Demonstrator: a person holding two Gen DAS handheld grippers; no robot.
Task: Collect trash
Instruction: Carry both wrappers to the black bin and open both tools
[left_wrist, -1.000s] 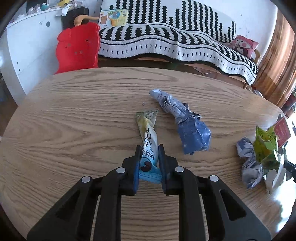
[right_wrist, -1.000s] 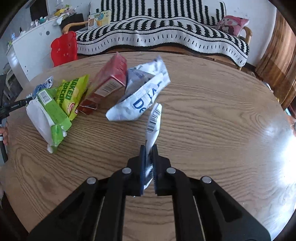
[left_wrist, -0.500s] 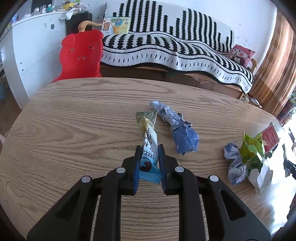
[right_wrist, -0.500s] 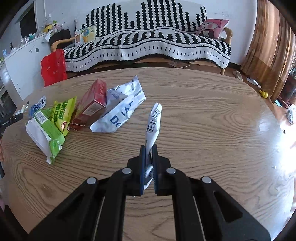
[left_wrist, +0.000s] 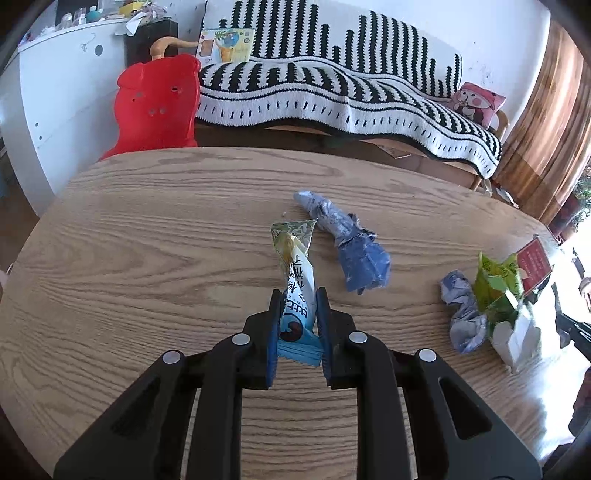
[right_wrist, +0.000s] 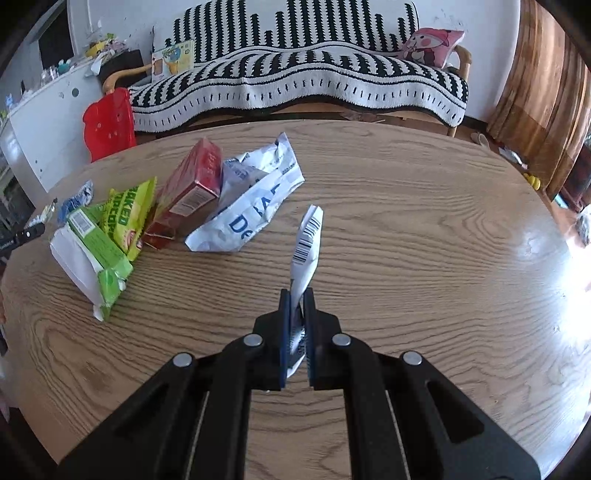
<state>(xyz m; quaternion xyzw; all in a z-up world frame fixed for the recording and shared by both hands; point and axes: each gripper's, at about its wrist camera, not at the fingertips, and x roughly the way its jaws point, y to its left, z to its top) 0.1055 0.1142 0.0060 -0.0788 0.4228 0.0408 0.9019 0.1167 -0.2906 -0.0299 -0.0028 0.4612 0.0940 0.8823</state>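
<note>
Landmark: the oval wood-grain table (left_wrist: 147, 229).

Left gripper (left_wrist: 298, 295) is closed on a long blue-and-white snack wrapper with a green-yellow torn end (left_wrist: 295, 273). Its jaws are narrowed to the wrapper's width and pinch the blue end, while the torn end sticks out forward above the tabletop. The grip near one end probably leaves the rest free to hang clear when carried off.

Right gripper (right_wrist: 297, 295) is pressed fully together on a thin white paper slip printed with a barcode (right_wrist: 308, 240). The slip stands up and forward from the jaws, off the table (a flat scrap, so the jaws meet almost completely).

More trash is on the table:
- just beyond the left-held wrapper, a crumpled blue plastic wrapper (left_wrist: 351, 243);
- toward the table's right edge in the left view, a crumpled grey-blue wad (left_wrist: 461, 314) beside a green-and-white carton (left_wrist: 506, 302);
- in the right view, left of the slip, a white plastic bag with blue lettering (right_wrist: 251, 206), a red cardboard box (right_wrist: 192, 184) and green snack packets (right_wrist: 122, 214), bunched together.

No bin shows in either view. Judgement: both hands are loaded, and disposal comes next.
</note>
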